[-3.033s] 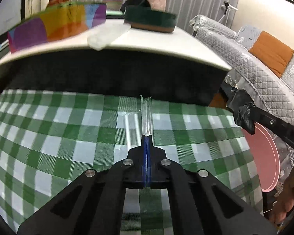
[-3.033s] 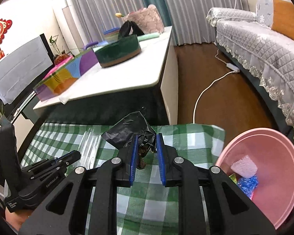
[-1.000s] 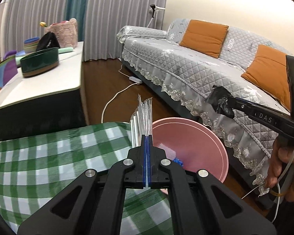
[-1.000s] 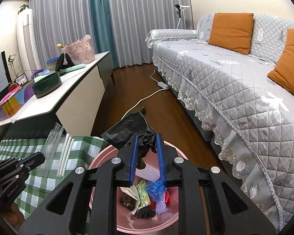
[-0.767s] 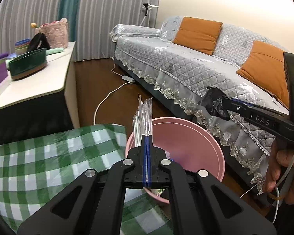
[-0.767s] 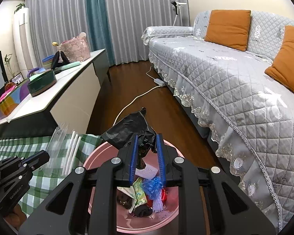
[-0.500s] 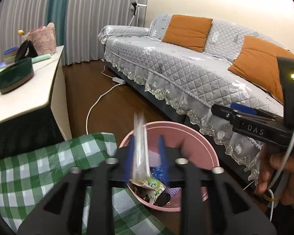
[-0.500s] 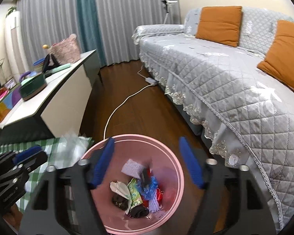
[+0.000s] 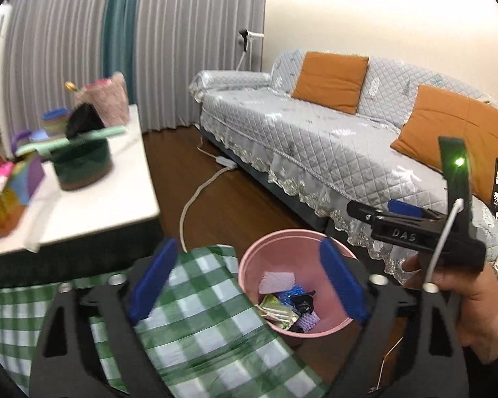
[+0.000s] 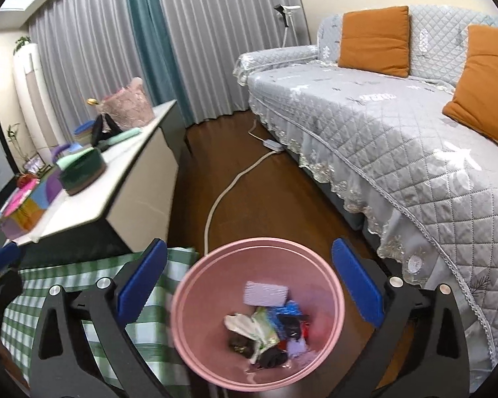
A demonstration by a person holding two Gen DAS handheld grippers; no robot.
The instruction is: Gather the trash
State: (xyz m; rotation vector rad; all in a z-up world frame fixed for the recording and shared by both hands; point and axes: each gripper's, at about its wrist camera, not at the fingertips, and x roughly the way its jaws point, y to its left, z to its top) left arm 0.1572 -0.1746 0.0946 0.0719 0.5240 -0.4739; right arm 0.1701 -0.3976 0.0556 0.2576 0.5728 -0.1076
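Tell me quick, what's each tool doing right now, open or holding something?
Left tool: open, holding nothing.
Right tool: open, holding nothing, above the pink bin.

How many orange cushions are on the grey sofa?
2. One orange cushion leans on the sofa backrest at its far end; the other is nearer, at the right edge. More may lie outside the view.

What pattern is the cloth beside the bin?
Green-and-white check tablecloth, clearest in the left wrist view.
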